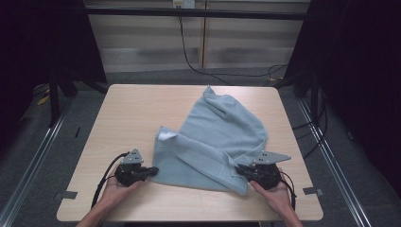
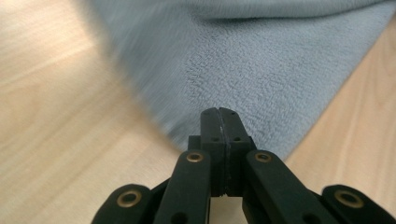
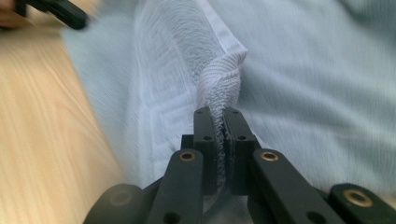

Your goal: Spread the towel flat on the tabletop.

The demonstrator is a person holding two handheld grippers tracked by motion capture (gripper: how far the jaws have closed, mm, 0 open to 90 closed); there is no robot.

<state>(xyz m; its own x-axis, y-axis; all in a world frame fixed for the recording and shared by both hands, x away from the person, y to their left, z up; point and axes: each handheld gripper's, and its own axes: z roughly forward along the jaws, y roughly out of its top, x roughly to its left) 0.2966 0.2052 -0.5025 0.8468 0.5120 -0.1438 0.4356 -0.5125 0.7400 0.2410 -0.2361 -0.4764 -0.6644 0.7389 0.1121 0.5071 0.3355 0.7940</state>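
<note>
A light blue towel (image 1: 222,137) lies crumpled across the wooden table (image 1: 132,113), one corner pointing to the far side. My left gripper (image 1: 153,170) rests at the towel's near left edge. In the left gripper view its jaws (image 2: 219,111) are pressed together over the towel's corner (image 2: 261,70), and no cloth shows between the pads. My right gripper (image 1: 239,168) is at the towel's near right corner. In the right gripper view it (image 3: 217,112) is shut on a raised ridge of the towel (image 3: 303,70), pinched between the pads.
Bare wood (image 2: 56,116) stretches left of the towel and along the near edge. A black cable (image 1: 189,56) runs over the floor behind the table. Dark frames stand on both sides. In the right gripper view the left gripper (image 3: 56,11) shows at the top left.
</note>
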